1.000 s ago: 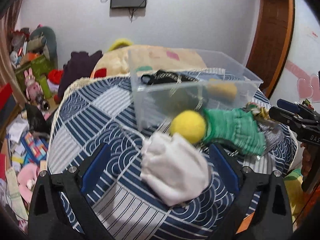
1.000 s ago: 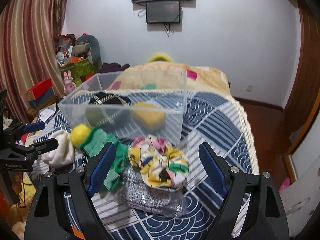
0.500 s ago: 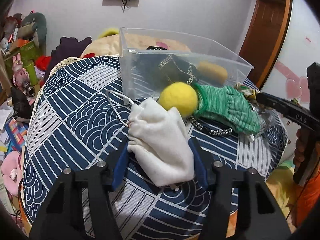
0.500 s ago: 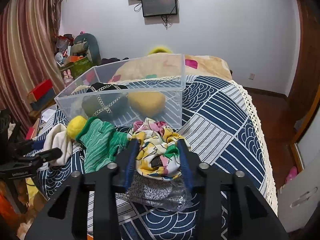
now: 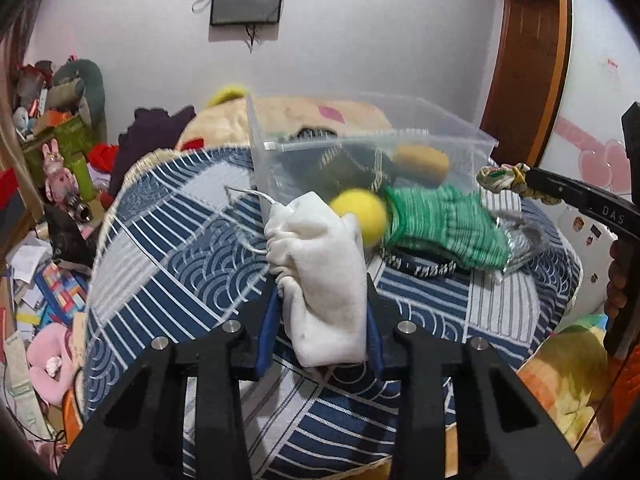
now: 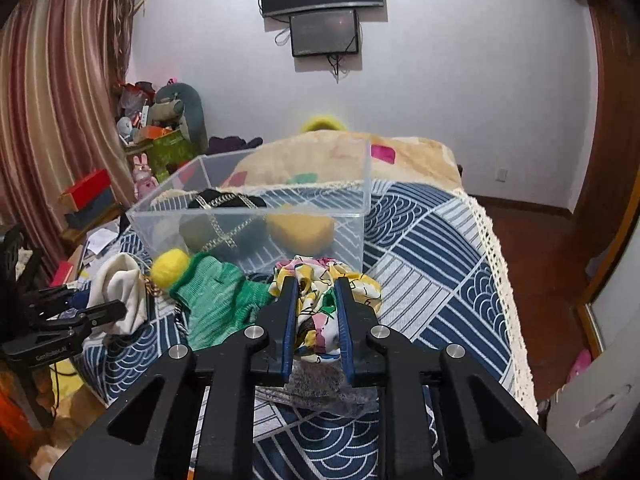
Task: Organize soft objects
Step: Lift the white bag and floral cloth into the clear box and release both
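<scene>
My left gripper [image 5: 320, 300] is shut on a white drawstring pouch [image 5: 324, 272] and holds it lifted above the blue patterned bed cover [image 5: 180, 240]. My right gripper [image 6: 316, 300] is shut on a colourful floral scrunchie [image 6: 320, 312], raised off a grey glittery pouch [image 6: 320, 388]. A green knit hat [image 5: 440, 224] with a yellow pompom [image 5: 360, 216] lies between them. A clear plastic box [image 6: 256, 208] behind holds a dark bag with a chain [image 6: 224, 224] and a yellow sponge-like object [image 6: 300, 228]. The pouch also shows in the right wrist view [image 6: 120, 292].
A black and white braided band [image 5: 420, 268] lies under the hat. A beige blanket [image 6: 320, 160] covers the far bed. Toys, boxes and papers clutter the floor at the left [image 5: 40, 240]. The bed's fringed edge [image 6: 500, 280] drops to a wooden floor at the right.
Both grippers closed from wide open: the left onto the white pouch, the right onto the floral scrunchie. Both items are now lifted slightly off the bed.
</scene>
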`<state>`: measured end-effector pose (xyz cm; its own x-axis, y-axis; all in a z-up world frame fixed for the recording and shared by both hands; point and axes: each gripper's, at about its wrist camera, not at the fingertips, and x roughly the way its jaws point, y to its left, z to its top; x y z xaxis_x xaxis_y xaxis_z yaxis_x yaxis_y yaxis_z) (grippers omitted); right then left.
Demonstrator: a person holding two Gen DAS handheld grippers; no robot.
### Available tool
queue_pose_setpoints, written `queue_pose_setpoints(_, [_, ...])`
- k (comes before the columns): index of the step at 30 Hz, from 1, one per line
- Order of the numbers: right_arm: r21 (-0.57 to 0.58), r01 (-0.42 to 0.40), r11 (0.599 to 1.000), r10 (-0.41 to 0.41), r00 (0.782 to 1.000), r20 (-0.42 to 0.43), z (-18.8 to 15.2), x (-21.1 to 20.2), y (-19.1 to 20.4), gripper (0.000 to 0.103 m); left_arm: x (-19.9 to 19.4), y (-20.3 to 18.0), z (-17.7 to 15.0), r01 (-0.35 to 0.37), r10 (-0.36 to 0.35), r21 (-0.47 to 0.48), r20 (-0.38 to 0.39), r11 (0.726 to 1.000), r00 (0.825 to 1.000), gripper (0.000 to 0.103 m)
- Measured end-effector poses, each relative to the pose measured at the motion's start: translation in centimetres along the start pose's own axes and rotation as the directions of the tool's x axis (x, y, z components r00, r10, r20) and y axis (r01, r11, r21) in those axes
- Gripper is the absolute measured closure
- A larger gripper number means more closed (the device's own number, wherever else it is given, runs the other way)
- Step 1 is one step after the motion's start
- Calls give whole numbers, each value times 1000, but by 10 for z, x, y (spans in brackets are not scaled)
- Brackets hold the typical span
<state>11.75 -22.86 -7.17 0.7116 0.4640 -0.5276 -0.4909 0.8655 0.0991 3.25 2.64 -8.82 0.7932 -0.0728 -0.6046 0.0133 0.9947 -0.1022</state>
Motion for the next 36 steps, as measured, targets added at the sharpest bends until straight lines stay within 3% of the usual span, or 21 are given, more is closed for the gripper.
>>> queue_pose_setpoints(16, [-23, -10, 1000, 13, 990, 143, 33, -31, 14, 86, -43, 4, 53, -16, 15, 3, 180, 1000, 984, 66])
queue_pose_setpoints(27, [-54, -22, 998, 33, 977, 211, 66, -21, 28, 86, -30, -2, 85, -48, 36, 48, 217, 998, 976, 66])
queue_pose_setpoints(36, [-98, -35, 995, 53, 981, 187, 80, 4, 47, 86, -1, 2, 105, -42, 34, 38, 201, 998, 979, 66])
